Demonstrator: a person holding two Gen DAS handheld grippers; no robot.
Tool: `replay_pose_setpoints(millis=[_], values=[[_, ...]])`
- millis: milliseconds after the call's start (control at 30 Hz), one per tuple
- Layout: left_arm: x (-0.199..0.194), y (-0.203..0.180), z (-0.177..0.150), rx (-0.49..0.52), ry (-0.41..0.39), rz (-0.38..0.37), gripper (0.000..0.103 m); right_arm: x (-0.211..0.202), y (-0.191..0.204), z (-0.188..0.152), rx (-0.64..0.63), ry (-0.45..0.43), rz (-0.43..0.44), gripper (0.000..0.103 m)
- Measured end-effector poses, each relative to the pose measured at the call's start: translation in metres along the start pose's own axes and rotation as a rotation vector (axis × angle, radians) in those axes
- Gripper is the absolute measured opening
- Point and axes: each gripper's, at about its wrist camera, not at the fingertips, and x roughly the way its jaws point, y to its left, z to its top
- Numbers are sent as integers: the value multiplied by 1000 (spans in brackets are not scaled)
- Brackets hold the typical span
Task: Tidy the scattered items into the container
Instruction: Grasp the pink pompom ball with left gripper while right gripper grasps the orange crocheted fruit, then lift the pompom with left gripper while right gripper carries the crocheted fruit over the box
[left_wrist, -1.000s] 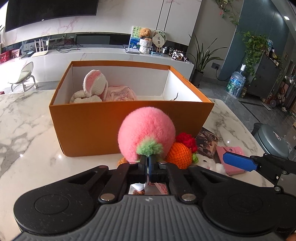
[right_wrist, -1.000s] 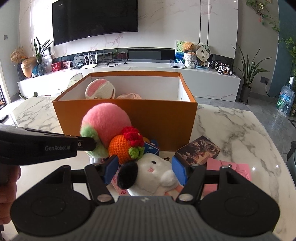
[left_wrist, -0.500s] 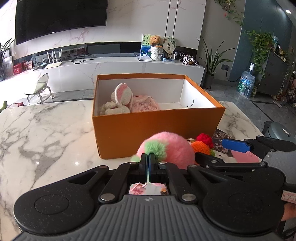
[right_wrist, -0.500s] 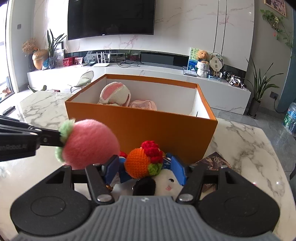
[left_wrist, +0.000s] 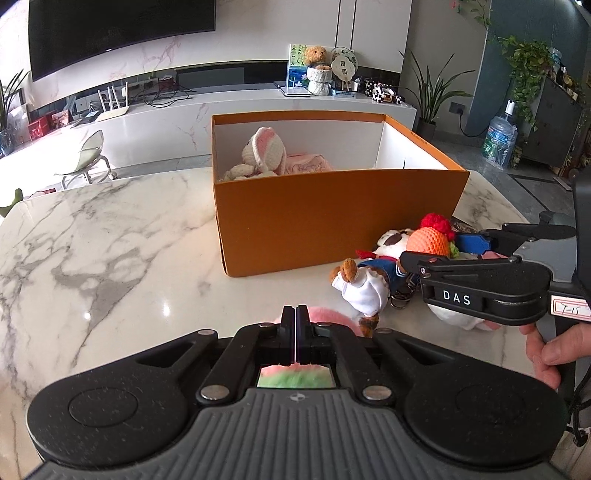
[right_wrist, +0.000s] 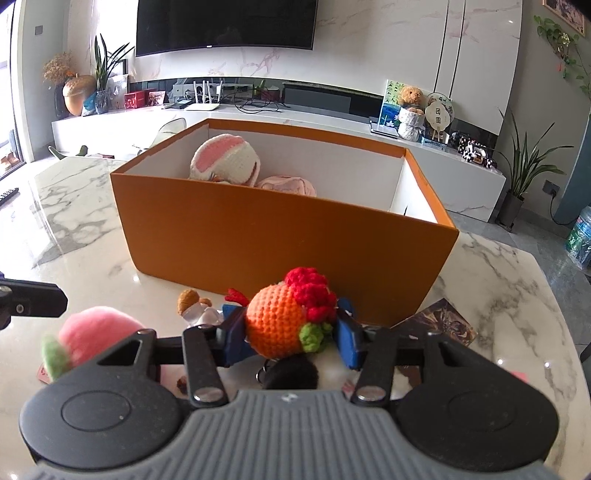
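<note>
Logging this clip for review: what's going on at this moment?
A person with a gripper in each hand is tidying soft toys into the orange box. The left gripper is shut on the pink pompom, low in front of the box. The right gripper grips the orange crochet toy. Two knitted items already lie inside; several more toys wait on the marble table.

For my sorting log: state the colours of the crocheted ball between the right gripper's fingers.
Orange crocheted ball with a red tuft and green bit; right wrist view shows it best.

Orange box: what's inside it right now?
The orange box holds a cream-and-pink crochet toy and a pale pink plush, both at its left end. The near wall hides the floor.
</note>
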Motion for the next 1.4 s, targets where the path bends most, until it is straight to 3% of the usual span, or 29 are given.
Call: replay_pose_setpoints(millis=[33,100,133,167,333,533,733,1100,1233,1267,1400], values=[[-1,0,-1,4,-8,-1,7,0,1,0,-6,-3,-2,52],[-3,-1,-4,11,-25,-2,39,-2,1,0,-8,-10,-10,52],[-5,-2,-5,20,-33,-7,49,-4,1,0,-8,-14,-13,52],[-6,-3,-7,31,-41,-13,69,-6,0,0,-4,-19,-14,52],[-2,-14,-11,85,-21,-12,83,-26,3,1,11,-65,-7,52],[17,-17,-18,98,9,19,85,-49,14,-2,-13,-111,44,52],[33,-10,-28,76,56,17,86,-51,17,-16,6,-54,73,52],[52,16,-42,-67,124,-7,89,-45,34,-32,-32,2,114,52],[51,19,-43,-81,106,-11,89,-41,38,-35,-44,13,127,52],[50,19,-43,-81,100,-14,88,-39,39,-35,-45,16,128,52],[49,19,-42,-80,75,-27,67,-34,39,-36,-48,26,134,52]])
